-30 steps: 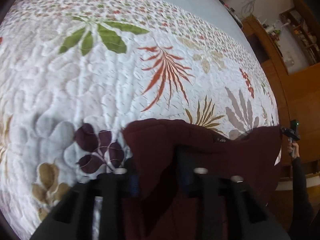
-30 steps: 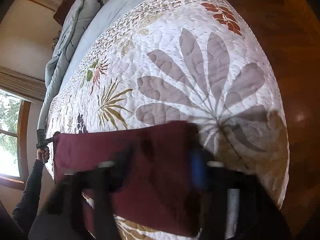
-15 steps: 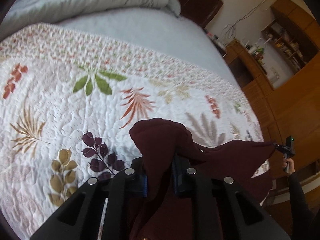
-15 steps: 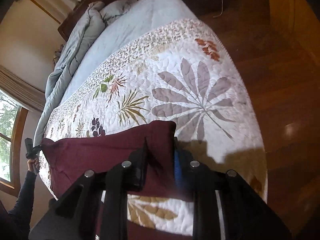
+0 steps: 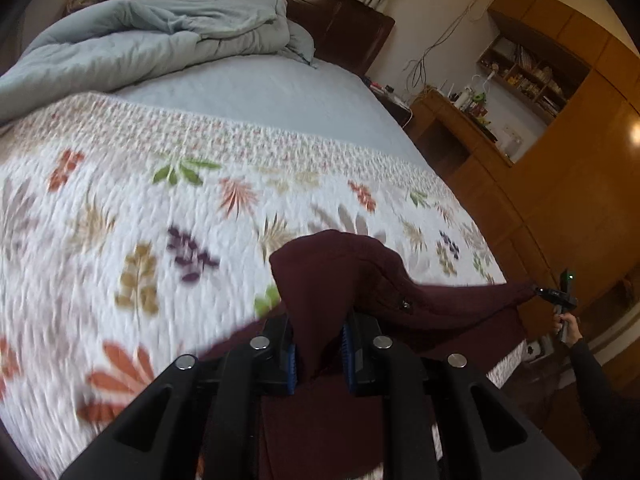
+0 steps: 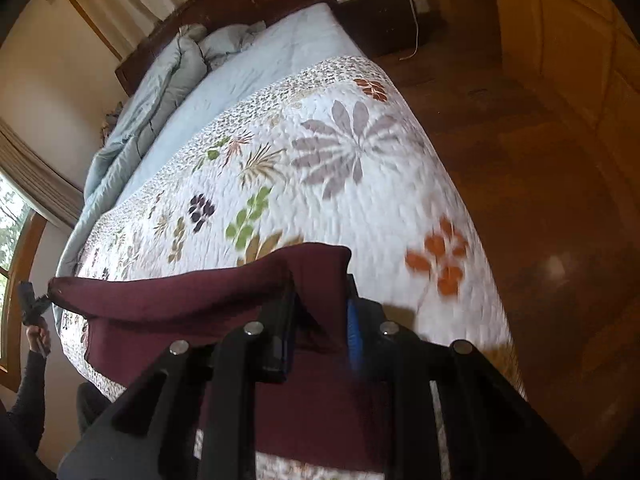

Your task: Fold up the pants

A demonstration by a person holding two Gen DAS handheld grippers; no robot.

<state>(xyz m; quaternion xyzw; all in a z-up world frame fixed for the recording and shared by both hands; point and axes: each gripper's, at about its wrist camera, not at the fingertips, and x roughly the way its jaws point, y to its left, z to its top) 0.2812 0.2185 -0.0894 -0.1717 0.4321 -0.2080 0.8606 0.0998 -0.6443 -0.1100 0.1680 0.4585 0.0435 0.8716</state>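
The dark maroon pants [image 5: 344, 280] hang stretched between my two grippers above the foot of the bed. My left gripper [image 5: 318, 354] is shut on one corner of the pants. My right gripper [image 6: 320, 340] is shut on the other corner [image 6: 316, 276]. The cloth spans sideways from each gripper to the other, which shows small at the far end in the left wrist view [image 5: 558, 298] and in the right wrist view [image 6: 32, 304]. The lower part of the pants hangs below the fingers, hidden by the gripper bodies.
A white quilt with a leaf print [image 5: 160, 208] covers the near half of the bed, with a pale blue sheet and a bunched duvet [image 5: 152, 28] beyond. Wooden cupboards and shelves [image 5: 560, 128] stand on one side. A nightstand [image 6: 380, 16] and wood floor [image 6: 540, 200] lie on the other.
Both grippers have risen and pulled back from the quilt, lifting the pants with them. More of the bed and room shows now. Both grips have stayed shut on the cloth.
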